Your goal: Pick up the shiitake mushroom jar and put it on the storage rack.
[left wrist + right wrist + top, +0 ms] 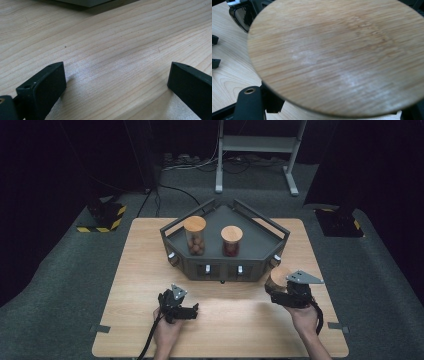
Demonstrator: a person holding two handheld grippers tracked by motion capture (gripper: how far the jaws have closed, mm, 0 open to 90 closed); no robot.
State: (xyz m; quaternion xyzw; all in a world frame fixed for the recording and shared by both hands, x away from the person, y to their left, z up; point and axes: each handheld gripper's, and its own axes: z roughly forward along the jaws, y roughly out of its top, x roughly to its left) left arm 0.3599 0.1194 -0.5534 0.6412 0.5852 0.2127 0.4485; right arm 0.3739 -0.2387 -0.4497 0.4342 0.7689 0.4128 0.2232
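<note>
High view: my right gripper [281, 287] clamps a wooden-lidded jar [278, 278] near the grey tray [260, 251]; my left gripper [194, 311] rests open-jawed on the table [235, 320].

Both tongs are matte black. The left gripper [196, 310] has blocky square-ended jaws with a small screw hole near each tip. A grey three-cornered plate tops the right gripper [272, 292], and a black cable trails back from each.
</note>
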